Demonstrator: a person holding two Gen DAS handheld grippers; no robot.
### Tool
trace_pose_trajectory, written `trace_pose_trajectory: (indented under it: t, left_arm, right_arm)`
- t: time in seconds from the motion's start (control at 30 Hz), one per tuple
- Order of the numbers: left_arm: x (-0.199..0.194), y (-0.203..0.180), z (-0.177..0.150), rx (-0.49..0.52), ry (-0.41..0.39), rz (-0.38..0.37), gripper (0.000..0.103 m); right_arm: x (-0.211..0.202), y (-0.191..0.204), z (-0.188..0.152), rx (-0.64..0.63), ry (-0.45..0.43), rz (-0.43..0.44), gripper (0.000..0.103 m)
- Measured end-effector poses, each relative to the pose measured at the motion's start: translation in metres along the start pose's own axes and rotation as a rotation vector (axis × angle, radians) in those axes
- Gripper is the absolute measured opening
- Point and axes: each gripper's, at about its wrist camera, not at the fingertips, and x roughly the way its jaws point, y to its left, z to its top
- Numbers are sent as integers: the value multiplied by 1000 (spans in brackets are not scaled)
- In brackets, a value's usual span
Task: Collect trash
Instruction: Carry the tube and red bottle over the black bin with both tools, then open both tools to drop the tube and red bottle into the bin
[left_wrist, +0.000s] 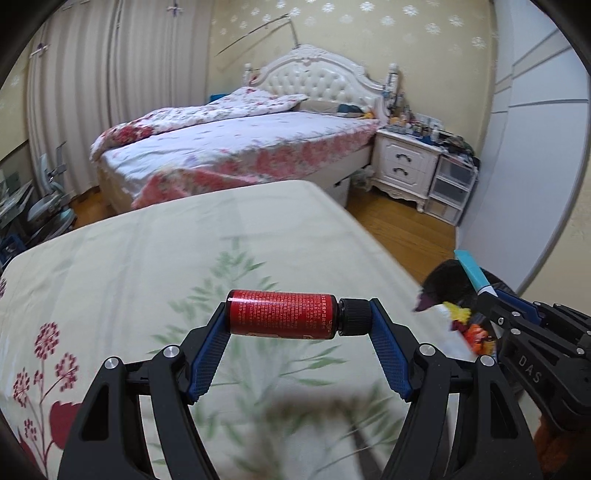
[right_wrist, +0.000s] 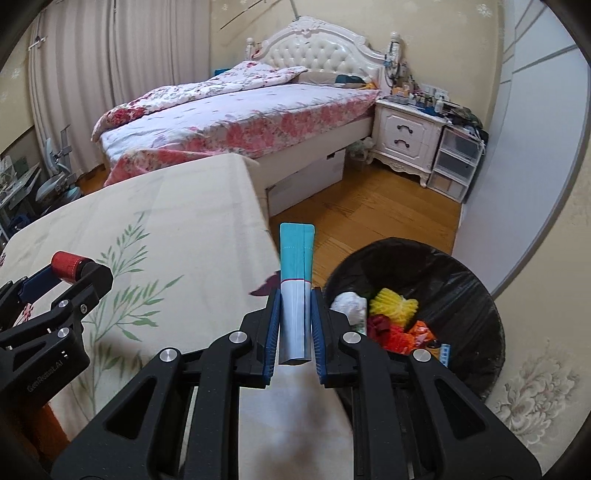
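My left gripper (left_wrist: 299, 314) is shut on a small red bottle (left_wrist: 282, 314) with a black cap, held crosswise end to end above the cream floral tablecloth (left_wrist: 147, 266). It also shows in the right wrist view (right_wrist: 68, 264). My right gripper (right_wrist: 294, 325) is shut on a teal and silver tube (right_wrist: 295, 273) that points forward, at the table's right edge. A bin with a black bag (right_wrist: 443, 266) stands on the floor just right of it, holding white, yellow, red and orange trash (right_wrist: 391, 314). The bin (left_wrist: 448, 277) and the right gripper (left_wrist: 487, 295) show at the right in the left wrist view.
The table's far edge (right_wrist: 236, 158) drops to a wooden floor (right_wrist: 369, 214). Beyond stands a bed with floral bedding (right_wrist: 236, 118), a white nightstand (right_wrist: 402, 140) and plastic drawers (right_wrist: 458, 162). A wall (right_wrist: 535, 184) curves at the right. A chair (left_wrist: 48, 210) stands far left.
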Motion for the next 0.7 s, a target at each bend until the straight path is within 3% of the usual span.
trace_pose_trajectory:
  t: [0.3,0.6,0.7]
  left_arm:
    - [25,-71,13,100,-9,-106,71]
    - [53,-117,25,177,-28,-140,71]
    - [61,-123,24,186,-20,-134,76]
  right_arm:
    - [8,-58,-4,107,-7,-120,16]
    - [28,-94,-7,186,-1,-209,19]
    - [33,-104,-7,207,-3,-231,38]
